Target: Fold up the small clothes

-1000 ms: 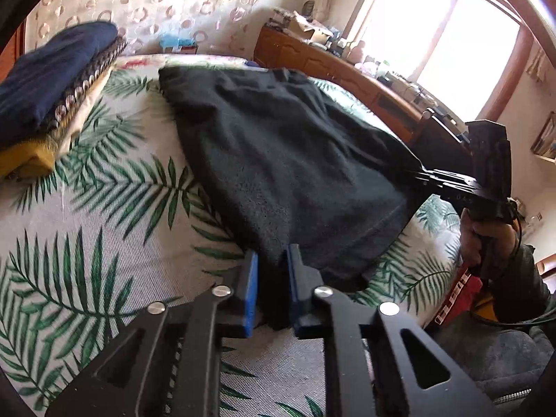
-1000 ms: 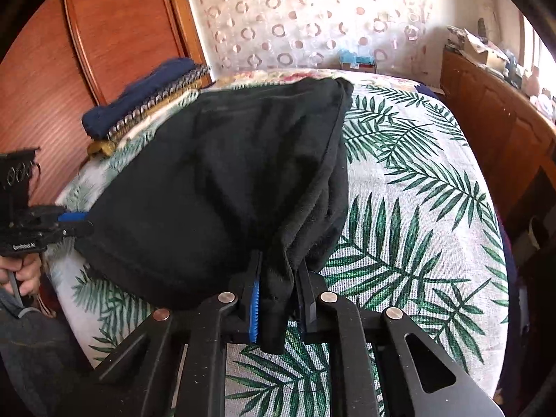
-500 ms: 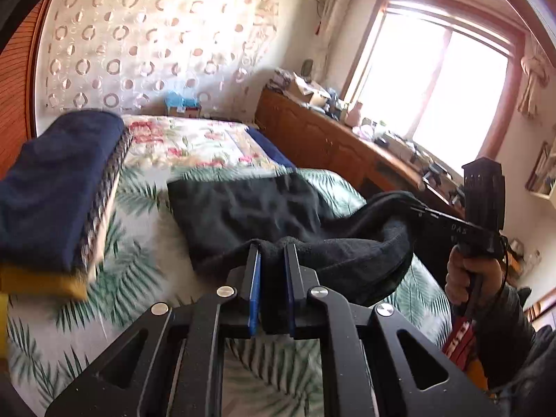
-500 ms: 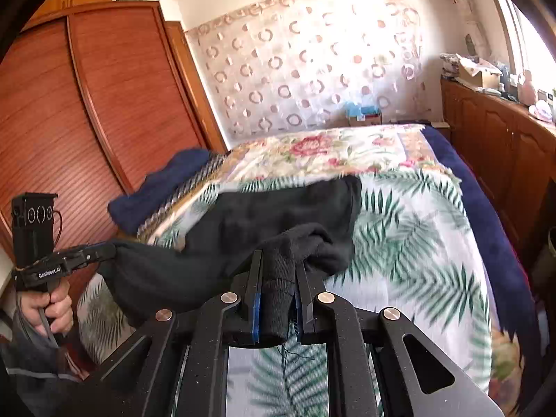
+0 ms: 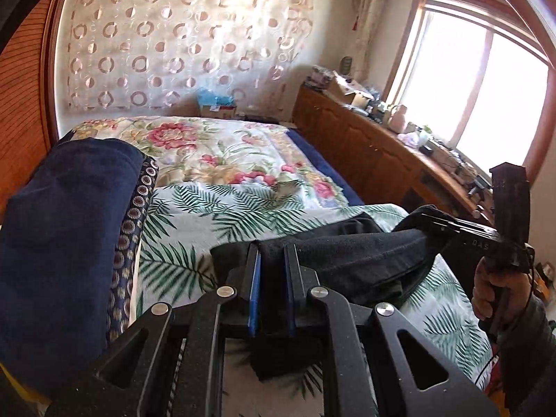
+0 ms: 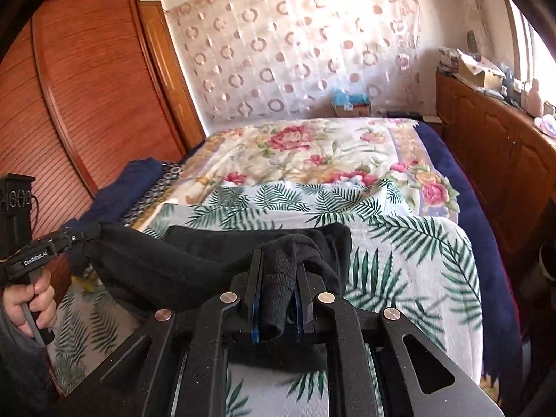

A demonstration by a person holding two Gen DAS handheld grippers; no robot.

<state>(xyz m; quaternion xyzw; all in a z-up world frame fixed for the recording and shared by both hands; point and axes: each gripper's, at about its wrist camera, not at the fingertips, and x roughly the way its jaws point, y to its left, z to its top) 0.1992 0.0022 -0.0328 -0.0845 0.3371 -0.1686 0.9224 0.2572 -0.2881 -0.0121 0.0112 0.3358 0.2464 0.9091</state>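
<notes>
A black garment (image 5: 361, 260) hangs stretched between my two grippers above the palm-leaf bedspread (image 5: 222, 215). My left gripper (image 5: 272, 253) is shut on one corner of it. It also shows at the left edge of the right wrist view (image 6: 87, 234). My right gripper (image 6: 278, 260) is shut on the other corner, with a bunched fold (image 6: 278, 292) between its jaws. It also shows in the left wrist view (image 5: 431, 224). The black garment (image 6: 194, 260) sags in the middle, and its far part rests on the bed.
A stack of folded clothes, navy on top (image 5: 59, 229), lies on the left side of the bed. A wooden wardrobe (image 6: 90, 97) stands at the left. A cluttered wooden sideboard (image 5: 375, 146) runs along the right under the window. A floral blanket (image 6: 312, 153) covers the far bed.
Both grippers have lifted the near edge of the black garment off the bed and carried it toward the far end. The garment was flat and now hangs doubled between them.
</notes>
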